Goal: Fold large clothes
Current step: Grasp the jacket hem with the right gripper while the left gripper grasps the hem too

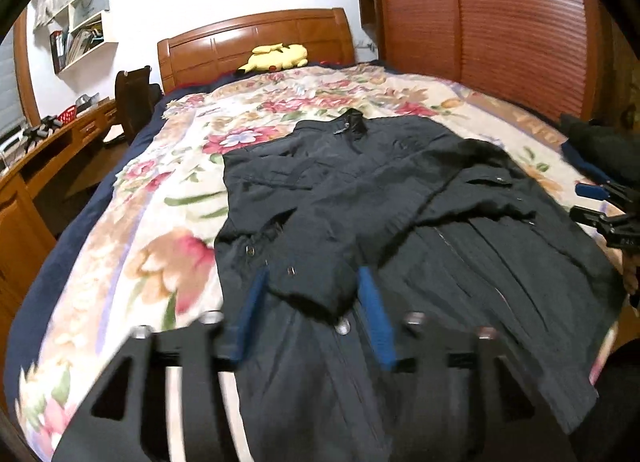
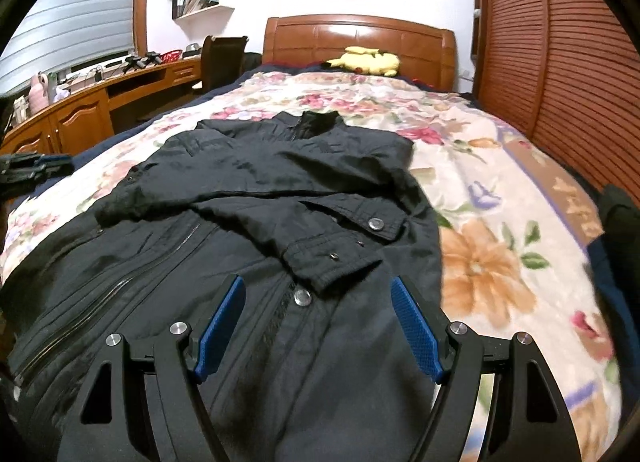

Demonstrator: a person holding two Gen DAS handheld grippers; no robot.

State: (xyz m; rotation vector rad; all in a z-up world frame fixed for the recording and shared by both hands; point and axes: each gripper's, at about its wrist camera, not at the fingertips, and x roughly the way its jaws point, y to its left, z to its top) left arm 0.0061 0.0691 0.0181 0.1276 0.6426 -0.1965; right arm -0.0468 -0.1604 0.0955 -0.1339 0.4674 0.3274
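Observation:
A dark navy jacket [image 1: 360, 166] lies front up on the floral quilt, collar toward the headboard, both sleeves folded across its chest. My left gripper [image 1: 313, 269] hovers low over the jacket's left side. Its blue pads stand apart on either side of a sleeve cuff [image 1: 316, 290] that rests on the jacket, not pinched. My right gripper [image 2: 317, 279] is open over the jacket [image 2: 260, 166] near its snap placket, and the other sleeve cuff [image 2: 332, 258] lies just beyond its fingertips. Each gripper shows at the edge of the other's view: the right gripper [image 1: 592, 202] and the left gripper [image 2: 36, 166].
The bed's floral quilt [image 2: 500, 222] extends past the jacket on all sides. A yellow plush toy [image 2: 368, 60] sits by the wooden headboard [image 2: 360, 38]. A wooden desk [image 2: 100, 102] runs along the left, a slatted wardrobe [image 2: 560, 82] along the right. Dark clothing [image 1: 596, 142] lies at the bed's right edge.

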